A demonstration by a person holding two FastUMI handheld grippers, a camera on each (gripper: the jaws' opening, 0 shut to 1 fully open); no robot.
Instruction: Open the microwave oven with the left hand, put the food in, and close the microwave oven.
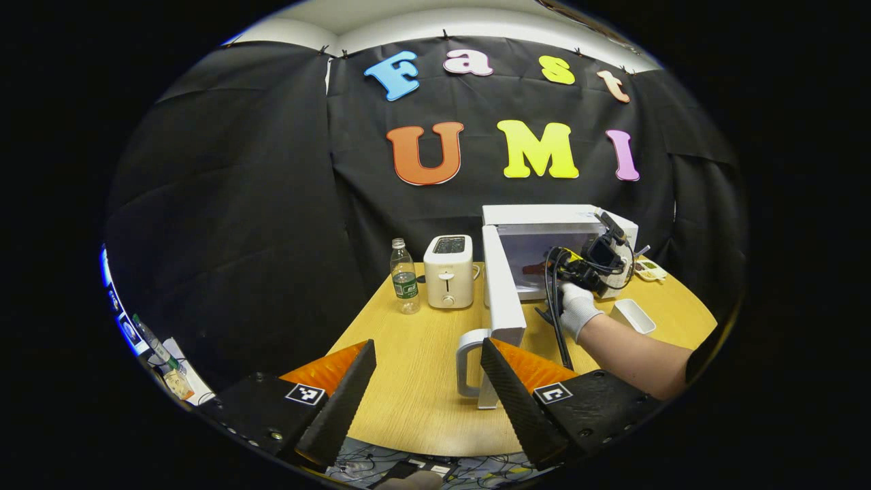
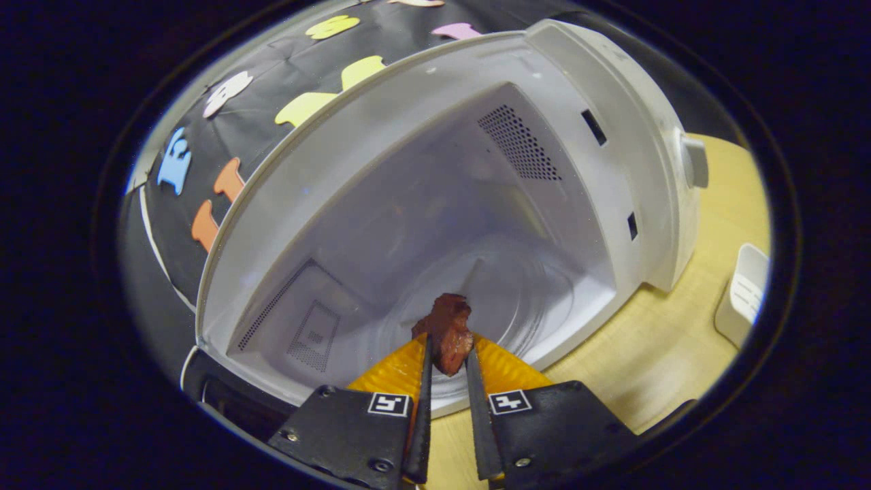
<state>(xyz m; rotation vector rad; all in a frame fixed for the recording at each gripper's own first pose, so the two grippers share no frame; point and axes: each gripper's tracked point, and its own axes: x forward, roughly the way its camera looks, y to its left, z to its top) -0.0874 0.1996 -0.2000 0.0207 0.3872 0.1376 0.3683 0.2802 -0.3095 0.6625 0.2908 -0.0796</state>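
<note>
Now the right gripper (image 2: 448,357) grips the food (image 2: 449,331) inside the open microwave (image 2: 585,204); the left gripper (image 1: 429,371) is open near the door (image 1: 502,286) over the desk (image 1: 408,381).

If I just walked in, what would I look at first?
Probably the white microwave at the far side of the round wooden table, its door swung wide open. Right at its mouth, the right tool pinches a dark reddish piece of food over the glass turntable. To the microwave's left stand a cream toaster and a water bottle, while the left tool waits open.
</note>
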